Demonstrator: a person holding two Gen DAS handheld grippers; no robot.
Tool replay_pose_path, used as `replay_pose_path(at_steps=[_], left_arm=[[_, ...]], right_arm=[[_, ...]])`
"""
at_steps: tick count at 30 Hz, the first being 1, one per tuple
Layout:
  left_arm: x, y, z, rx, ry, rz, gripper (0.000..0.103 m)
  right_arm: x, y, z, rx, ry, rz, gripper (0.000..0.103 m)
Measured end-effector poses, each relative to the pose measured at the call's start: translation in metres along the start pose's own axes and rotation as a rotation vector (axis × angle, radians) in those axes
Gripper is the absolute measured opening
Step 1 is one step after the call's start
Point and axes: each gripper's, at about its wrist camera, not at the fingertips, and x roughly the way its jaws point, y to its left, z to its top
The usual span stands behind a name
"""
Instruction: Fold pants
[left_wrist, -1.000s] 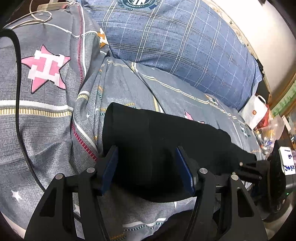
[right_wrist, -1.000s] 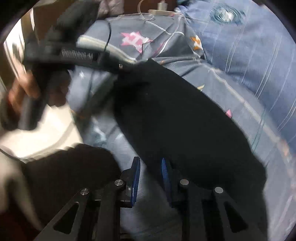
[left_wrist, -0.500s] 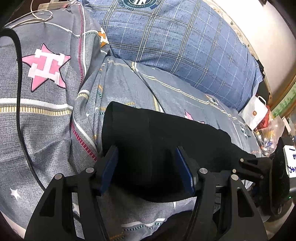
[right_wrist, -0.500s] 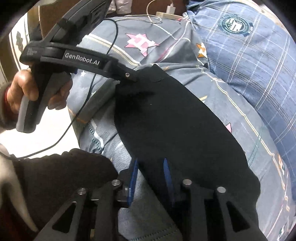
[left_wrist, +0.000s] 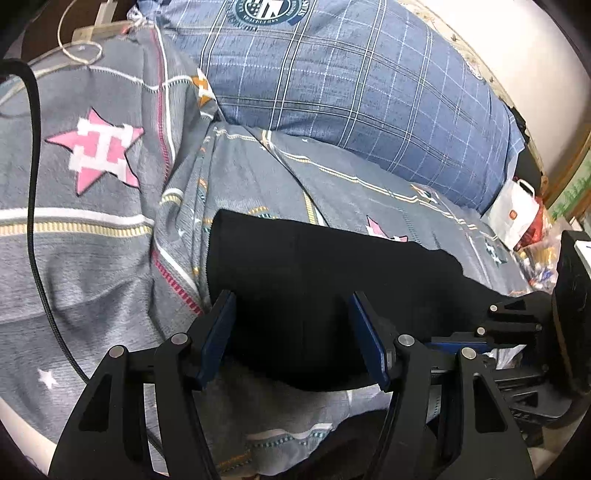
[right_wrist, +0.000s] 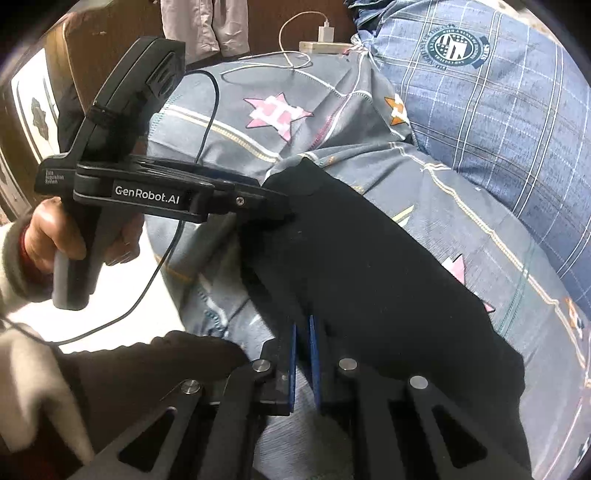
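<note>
The black pants (left_wrist: 314, 280) lie flat in a long folded strip on the grey star-patterned bedspread (left_wrist: 92, 236); they also show in the right wrist view (right_wrist: 369, 280). My left gripper (left_wrist: 291, 332) is open, its blue-padded fingers straddling the near edge at one end of the pants. In the right wrist view the left gripper (right_wrist: 273, 206) reaches to the pants' far end. My right gripper (right_wrist: 301, 339) is shut on the pants' near edge. The right gripper also shows in the left wrist view (left_wrist: 517, 321) at the far right.
A large blue plaid pillow (left_wrist: 351, 85) lies behind the pants. A white charger cable (right_wrist: 291, 55) lies at the head of the bed. A white bag (left_wrist: 515, 214) and clutter sit beyond the bed's far end. A black cable (left_wrist: 37, 221) trails from the left gripper.
My right gripper's fingers have closed from a small gap onto the pants' edge and steadied. The left gripper has stayed open in the same place over the pants.
</note>
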Motion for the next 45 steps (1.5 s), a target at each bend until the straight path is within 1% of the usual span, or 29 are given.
replay_pose_path(at_steps=[2,5,8,11,12,13,14,15,16,17,19,20,21,23,26,27,29,31,32,34,36,37,38,40,41,42,43,45], left_arm=[[0.003,0.002,-0.002,0.008,0.004,0.025,0.062],[0.014,0.007,-0.006,0.006,0.022,0.066,0.062],[0.018,0.006,-0.011,0.025,0.034,0.100,0.062],[0.012,0.005,-0.012,0.024,0.035,0.103,0.062],[0.009,0.005,-0.011,0.020,0.037,0.107,0.062],[0.004,0.005,-0.009,0.015,0.033,0.109,0.062],[-0.003,0.004,-0.007,0.013,0.016,0.106,0.062],[-0.009,0.003,-0.006,0.015,0.001,0.104,0.062],[-0.017,-0.001,-0.003,0.024,-0.020,0.106,0.062],[-0.021,-0.004,-0.002,0.033,-0.034,0.104,0.062],[-0.027,-0.013,0.001,0.054,-0.059,0.093,0.065],[-0.027,-0.018,0.002,0.065,-0.069,0.076,0.065],[-0.025,-0.025,0.003,0.079,-0.071,0.057,0.065],[-0.018,-0.035,0.003,0.101,-0.063,0.046,0.065],[0.003,-0.043,-0.003,0.141,-0.027,0.051,0.065],[0.009,-0.044,-0.004,0.150,-0.015,0.057,0.065],[0.025,-0.041,-0.009,0.153,0.023,0.079,0.065],[0.037,-0.037,-0.014,0.163,0.044,0.093,0.065],[0.039,-0.038,-0.017,0.188,0.038,0.104,0.065],[0.037,-0.043,-0.020,0.237,0.024,0.124,0.065],[0.033,-0.047,-0.022,0.245,0.033,0.135,0.065],[0.031,-0.049,-0.020,0.241,0.034,0.129,0.065],[0.026,-0.052,-0.018,0.237,0.029,0.102,0.065],[0.018,-0.060,-0.015,0.238,0.017,0.057,0.065],[0.018,-0.064,-0.013,0.244,0.014,0.041,0.065],[0.016,-0.071,-0.013,0.262,0.013,0.010,0.065],[0.018,-0.075,-0.013,0.272,0.017,-0.003,0.065],[0.027,-0.084,-0.015,0.294,0.060,-0.029,0.065]], right_arm=[[0.005,0.003,-0.001,-0.004,0.014,0.009,0.006],[0.024,0.007,-0.005,-0.012,0.064,0.019,0.006],[0.036,0.004,-0.008,0.000,0.097,0.013,0.007],[0.015,-0.001,-0.008,0.025,0.046,0.018,0.008],[0.008,-0.005,-0.010,0.044,0.035,0.012,0.012],[0.000,-0.011,-0.013,0.072,0.021,-0.004,0.016],[-0.014,-0.021,-0.020,0.124,-0.011,-0.035,0.024],[-0.024,-0.030,-0.025,0.165,-0.040,-0.058,0.028],[-0.033,-0.041,-0.032,0.213,-0.068,-0.083,0.028],[-0.045,-0.058,-0.041,0.289,-0.101,-0.122,0.029],[-0.058,-0.083,-0.053,0.401,-0.138,-0.171,0.029],[-0.062,-0.099,-0.062,0.476,-0.149,-0.208,0.029],[-0.064,-0.108,-0.066,0.518,-0.152,-0.228,0.029],[-0.061,-0.125,-0.072,0.576,-0.148,-0.258,0.029],[-0.048,-0.138,-0.066,0.574,-0.135,-0.271,0.029],[-0.044,-0.140,-0.065,0.563,-0.125,-0.289,0.029],[-0.029,-0.142,-0.061,0.519,-0.092,-0.361,0.029],[-0.022,-0.147,-0.061,0.519,-0.094,-0.364,0.029],[-0.021,-0.152,-0.061,0.534,-0.099,-0.354,0.029],[-0.022,-0.154,-0.061,0.550,-0.104,-0.344,0.029],[-0.030,-0.151,-0.061,0.554,-0.109,-0.345,0.029],[-0.037,-0.148,-0.061,0.556,-0.109,-0.350,0.029],[-0.045,-0.145,-0.063,0.553,-0.118,-0.351,0.029],[-0.062,-0.130,-0.067,0.531,-0.154,-0.330,0.029],[-0.068,-0.121,-0.069,0.519,-0.165,-0.308,0.031],[-0.070,-0.114,-0.071,0.514,-0.166,-0.295,0.031],[-0.071,-0.108,-0.074,0.512,-0.166,-0.281,0.031],[-0.068,-0.098,-0.089,0.515,-0.152,-0.269,0.031]])
